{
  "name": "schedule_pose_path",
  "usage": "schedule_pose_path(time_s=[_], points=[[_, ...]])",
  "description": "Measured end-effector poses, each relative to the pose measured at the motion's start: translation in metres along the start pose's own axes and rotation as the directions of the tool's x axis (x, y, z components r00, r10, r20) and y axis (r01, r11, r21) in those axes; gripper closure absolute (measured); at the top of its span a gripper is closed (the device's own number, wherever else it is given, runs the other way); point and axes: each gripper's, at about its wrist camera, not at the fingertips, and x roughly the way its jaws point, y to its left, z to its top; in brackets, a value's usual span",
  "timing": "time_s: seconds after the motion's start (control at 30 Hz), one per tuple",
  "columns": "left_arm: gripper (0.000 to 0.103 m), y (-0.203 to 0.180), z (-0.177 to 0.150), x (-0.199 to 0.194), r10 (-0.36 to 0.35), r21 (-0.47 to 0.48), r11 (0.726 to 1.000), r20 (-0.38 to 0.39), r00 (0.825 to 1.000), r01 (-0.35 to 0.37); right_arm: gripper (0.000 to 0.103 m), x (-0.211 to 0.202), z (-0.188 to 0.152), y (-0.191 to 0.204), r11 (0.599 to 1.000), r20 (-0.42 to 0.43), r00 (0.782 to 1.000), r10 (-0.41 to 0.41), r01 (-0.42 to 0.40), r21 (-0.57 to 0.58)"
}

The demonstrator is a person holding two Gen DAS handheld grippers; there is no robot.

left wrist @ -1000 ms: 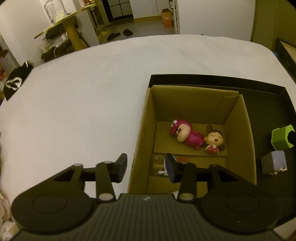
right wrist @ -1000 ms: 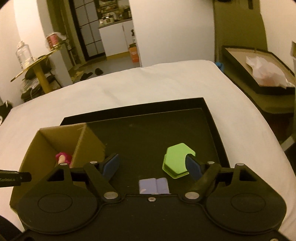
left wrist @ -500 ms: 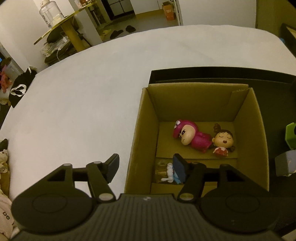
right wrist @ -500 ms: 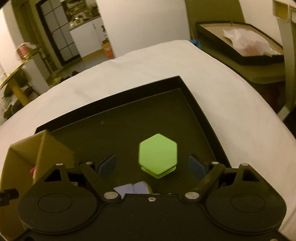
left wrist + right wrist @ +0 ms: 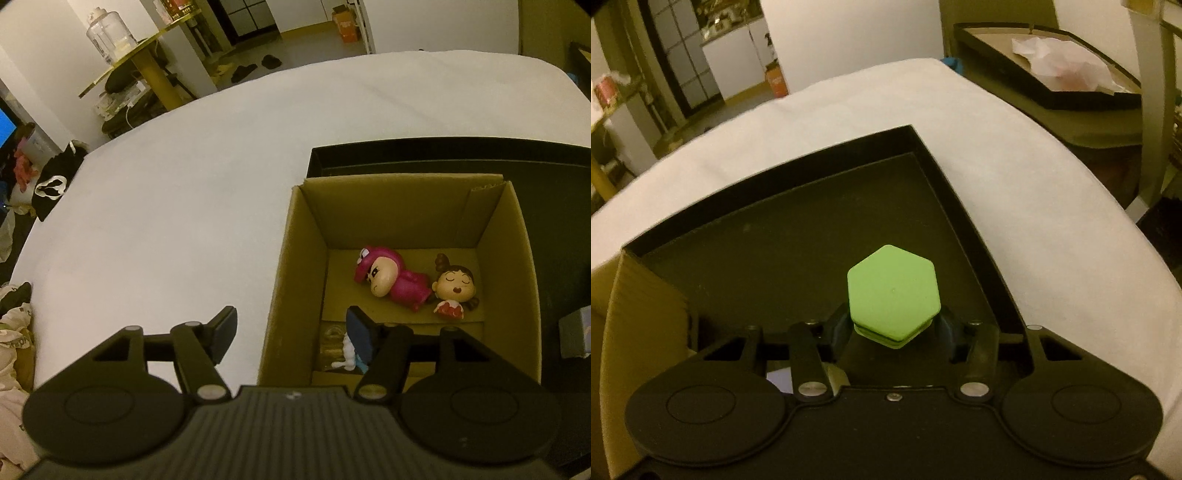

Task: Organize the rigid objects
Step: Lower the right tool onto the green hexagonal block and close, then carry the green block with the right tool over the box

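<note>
My right gripper (image 5: 892, 326) is shut on a green hexagonal box (image 5: 893, 293), held over the black tray (image 5: 945, 192). My left gripper (image 5: 291, 328) is open and empty, straddling the left wall of a cardboard box (image 5: 295, 280). Inside the box lie a pink-suited figurine (image 5: 391, 282), a brown-haired doll figurine (image 5: 454, 291) and a small white and blue toy (image 5: 347, 356) partly hidden by my right finger. A grey-purple block (image 5: 576, 334) stands on the tray right of the box; in the right wrist view (image 5: 779, 380) only a sliver shows.
The tray and the cardboard box (image 5: 639, 317) sit on a white bed (image 5: 166, 192). Another tray with crumpled paper (image 5: 1060, 62) stands on a side table to the right. A round yellow table with a glass jar (image 5: 110, 33) stands at the far left.
My right gripper has closed on the green hexagonal box and lifted it. My left gripper has widened and drifted slightly, the cardboard box now looks nearer.
</note>
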Motion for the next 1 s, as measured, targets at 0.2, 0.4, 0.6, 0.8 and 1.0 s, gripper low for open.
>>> schedule_pose_path(time_s=[0.2, 0.4, 0.6, 0.8, 1.0], points=[[0.039, 0.005, -0.004, -0.006, -0.002, -0.008, 1.000, 0.007, 1.000, 0.002, 0.056, -0.017, 0.003, 0.001, 1.000, 0.049, 0.999, 0.009, -0.009, -0.008], [0.039, 0.016, -0.010, -0.009, -0.017, -0.033, 0.999, 0.005, 1.000, 0.017, 0.056, -0.027, 0.003, 0.000, 0.999, 0.041, 0.998, 0.043, -0.043, -0.009], [0.039, 0.028, -0.013, -0.013, -0.041, -0.064, 0.997, 0.013, 0.999, 0.042, 0.056, -0.038, 0.008, 0.005, 0.996, 0.031, 0.996, 0.082, -0.081, -0.027], [0.038, 0.036, -0.016, -0.016, -0.063, -0.077, 0.995, 0.029, 0.998, 0.065, 0.056, -0.050, 0.014, 0.016, 0.995, 0.060, 0.996, 0.071, -0.067, -0.076], [0.038, 0.046, -0.021, -0.012, -0.102, -0.105, 0.989, 0.029, 0.994, 0.105, 0.056, -0.066, 0.018, 0.040, 0.986, 0.085, 0.991, 0.101, -0.088, -0.144]])
